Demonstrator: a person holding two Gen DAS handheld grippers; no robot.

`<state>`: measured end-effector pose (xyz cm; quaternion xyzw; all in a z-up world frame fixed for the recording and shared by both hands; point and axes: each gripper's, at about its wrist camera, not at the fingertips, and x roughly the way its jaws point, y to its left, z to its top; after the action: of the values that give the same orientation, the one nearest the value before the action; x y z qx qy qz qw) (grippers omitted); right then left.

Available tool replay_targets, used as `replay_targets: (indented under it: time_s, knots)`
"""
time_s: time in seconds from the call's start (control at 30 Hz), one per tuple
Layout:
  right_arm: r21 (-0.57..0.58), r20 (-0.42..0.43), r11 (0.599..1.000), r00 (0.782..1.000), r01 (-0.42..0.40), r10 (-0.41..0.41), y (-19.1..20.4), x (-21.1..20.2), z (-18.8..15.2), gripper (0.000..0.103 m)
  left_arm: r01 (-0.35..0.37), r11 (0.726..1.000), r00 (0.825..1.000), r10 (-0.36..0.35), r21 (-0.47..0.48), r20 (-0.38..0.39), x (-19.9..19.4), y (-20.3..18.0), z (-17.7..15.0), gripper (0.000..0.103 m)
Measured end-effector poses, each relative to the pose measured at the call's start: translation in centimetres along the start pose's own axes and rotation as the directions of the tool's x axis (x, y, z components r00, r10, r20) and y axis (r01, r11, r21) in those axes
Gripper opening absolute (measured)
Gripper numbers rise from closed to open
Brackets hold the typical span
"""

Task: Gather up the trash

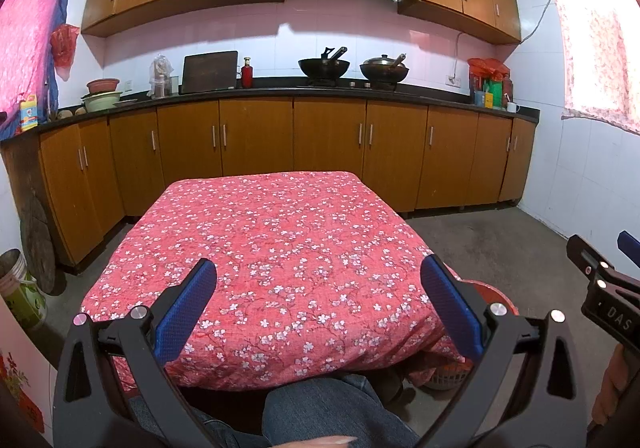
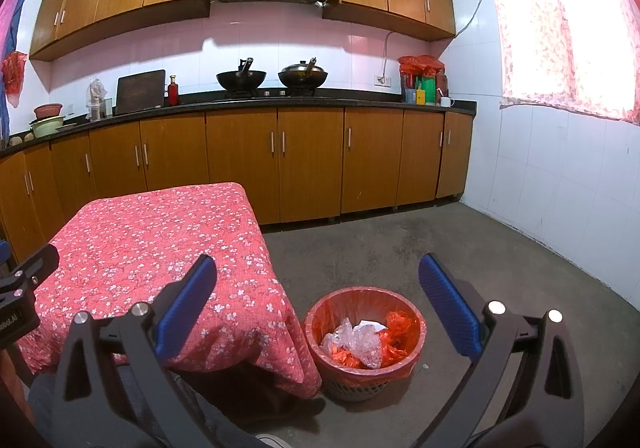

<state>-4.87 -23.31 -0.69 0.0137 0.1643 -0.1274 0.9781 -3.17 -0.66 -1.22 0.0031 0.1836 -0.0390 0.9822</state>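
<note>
Both your tools hang wide apart and empty: left tool (image 1: 318, 302) over the bare desk (image 1: 280, 232), right tool (image 2: 318, 306) above the bin (image 2: 416, 322) at six o'clock, trash (image 2: 360, 340) inside. Reach carelessly and you may snag the liner.

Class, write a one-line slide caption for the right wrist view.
Open right tongs hover above a red-lined waste basket of crumpled plastic, beside a floral-clothed table.
</note>
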Motion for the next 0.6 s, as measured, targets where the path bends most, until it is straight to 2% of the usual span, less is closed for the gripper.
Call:
replay_targets:
  time_s: [0.6]
  knots:
    - [0.002,-0.002,1.0,1.0,0.0,0.0,0.06,0.0,-0.01,0.099,0.002,1.0,1.0,-0.002,0.001,0.0,0.07,0.22,-0.17,0.101]
